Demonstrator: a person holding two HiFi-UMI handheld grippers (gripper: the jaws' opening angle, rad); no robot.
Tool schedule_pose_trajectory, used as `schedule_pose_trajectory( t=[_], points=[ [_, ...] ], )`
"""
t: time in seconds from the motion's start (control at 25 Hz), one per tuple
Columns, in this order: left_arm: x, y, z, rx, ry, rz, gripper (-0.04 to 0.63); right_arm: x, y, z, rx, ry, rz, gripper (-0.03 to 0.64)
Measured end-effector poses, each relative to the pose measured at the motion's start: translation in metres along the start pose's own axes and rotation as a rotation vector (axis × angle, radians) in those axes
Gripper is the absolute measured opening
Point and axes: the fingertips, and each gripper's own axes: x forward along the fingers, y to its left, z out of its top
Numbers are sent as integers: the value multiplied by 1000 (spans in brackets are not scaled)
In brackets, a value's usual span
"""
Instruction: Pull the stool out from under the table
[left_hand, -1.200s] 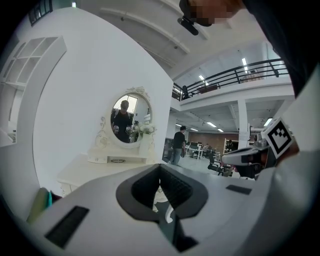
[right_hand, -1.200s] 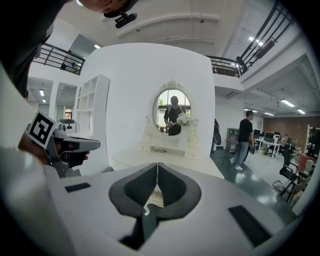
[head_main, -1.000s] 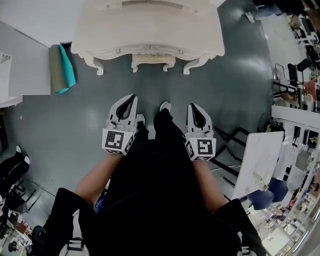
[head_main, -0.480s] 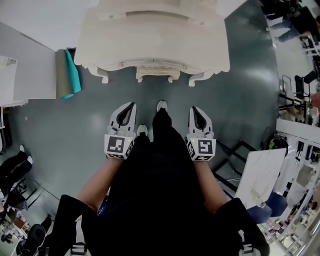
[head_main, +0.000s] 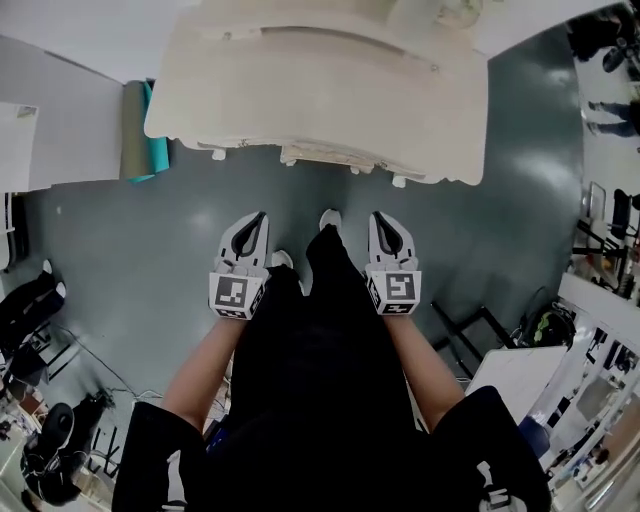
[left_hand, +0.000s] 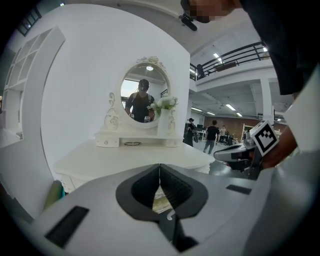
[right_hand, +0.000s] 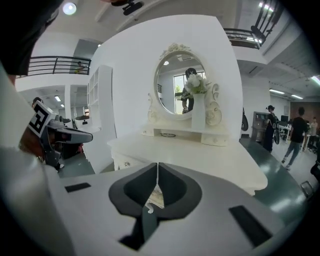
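The cream dressing table fills the top of the head view. Only the front edge of the stool peeks out beneath its near rim. My left gripper and right gripper are held side by side over the grey floor, short of the table, each shut and empty. In the left gripper view the tabletop and oval mirror lie ahead beyond the shut left gripper. The right gripper view shows the same table past the shut right gripper.
A rolled teal and olive mat stands left of the table beside a white wall unit. Black bags and cables lie at the left. A black frame stands on the right. People stand far off at the right.
The table has drawn nearer and larger in the head view, hiding more of the stool. Both grippers have moved forward toward it, still shut.
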Motion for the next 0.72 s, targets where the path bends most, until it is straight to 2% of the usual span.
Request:
schedule_pose_trajectory(
  t=[0.28, 0.48, 0.64, 0.72],
  points=[
    [57, 17, -73, 12, 57, -18, 15, 54, -21, -64, 10, 42, -20, 20],
    [93, 25, -120, 21, 102, -48, 15, 95, -30, -120, 77, 89, -67, 21],
    [113, 30, -170, -47, 141, -70, 17, 114, -35, -167, 73, 134, -104, 20],
    [123, 31, -194, -49, 158, -103, 17, 123, -41, -187, 50, 146, -116, 21]
  ],
)
